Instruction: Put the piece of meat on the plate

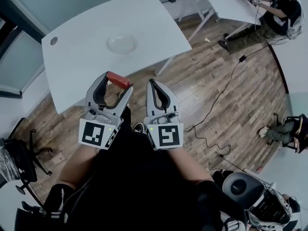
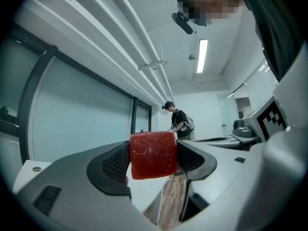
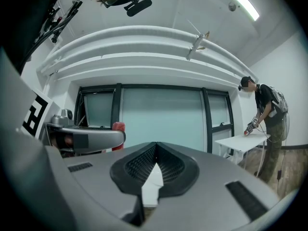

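My left gripper (image 1: 118,82) is shut on a red piece of meat (image 1: 118,79), a rounded block clamped between its pads (image 2: 153,154). It hovers over the near edge of the white table (image 1: 91,61). A clear glass plate (image 1: 121,44) rests on that table farther away. My right gripper (image 1: 152,83) is beside the left one, above the wooden floor, with its jaws shut and nothing between them (image 3: 155,153). From the right gripper view the meat (image 3: 118,127) peeks out behind the left gripper's body.
Another person (image 1: 276,13) stands at a second white table (image 1: 226,1) at the far right. A cable (image 1: 216,100) trails across the wooden floor. A black chair (image 1: 19,160) is at the left, and equipment (image 1: 255,196) lies at the lower right.
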`<state>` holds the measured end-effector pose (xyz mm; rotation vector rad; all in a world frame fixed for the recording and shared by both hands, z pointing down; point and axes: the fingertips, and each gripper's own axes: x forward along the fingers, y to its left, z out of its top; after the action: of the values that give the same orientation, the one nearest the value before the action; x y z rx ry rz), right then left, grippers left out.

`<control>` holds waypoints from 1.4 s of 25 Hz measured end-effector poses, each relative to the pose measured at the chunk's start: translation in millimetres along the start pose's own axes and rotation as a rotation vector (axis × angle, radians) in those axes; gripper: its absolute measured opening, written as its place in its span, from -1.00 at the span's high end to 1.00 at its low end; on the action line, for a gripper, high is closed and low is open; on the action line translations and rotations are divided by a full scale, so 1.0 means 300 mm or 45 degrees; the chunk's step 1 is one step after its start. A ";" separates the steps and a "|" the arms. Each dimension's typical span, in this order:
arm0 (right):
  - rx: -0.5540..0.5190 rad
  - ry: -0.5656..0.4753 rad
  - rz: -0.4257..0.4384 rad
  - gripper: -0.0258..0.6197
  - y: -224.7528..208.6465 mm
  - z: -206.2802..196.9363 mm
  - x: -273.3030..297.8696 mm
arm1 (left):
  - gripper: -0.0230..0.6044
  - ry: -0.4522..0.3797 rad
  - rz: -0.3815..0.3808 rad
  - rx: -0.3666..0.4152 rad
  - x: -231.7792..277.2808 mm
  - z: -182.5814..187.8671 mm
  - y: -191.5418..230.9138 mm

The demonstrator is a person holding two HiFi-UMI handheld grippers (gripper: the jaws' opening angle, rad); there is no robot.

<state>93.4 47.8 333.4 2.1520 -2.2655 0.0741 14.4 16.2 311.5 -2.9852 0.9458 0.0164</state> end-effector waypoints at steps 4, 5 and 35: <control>-0.002 0.016 0.050 0.91 -0.012 -0.016 0.082 | -0.03 0.014 0.007 -0.030 0.072 -0.034 0.057; 0.006 0.015 0.056 0.91 -0.016 -0.017 0.116 | -0.03 0.019 0.009 -0.032 0.095 -0.042 0.081; -0.122 0.459 0.190 0.91 -0.161 -0.345 0.839 | -0.03 0.610 -0.034 -0.119 0.583 -0.647 0.544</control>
<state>126.4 -201.0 449.0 1.7530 -2.1639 0.3200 64.8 -220.4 502.3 -3.1493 0.9524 -0.7011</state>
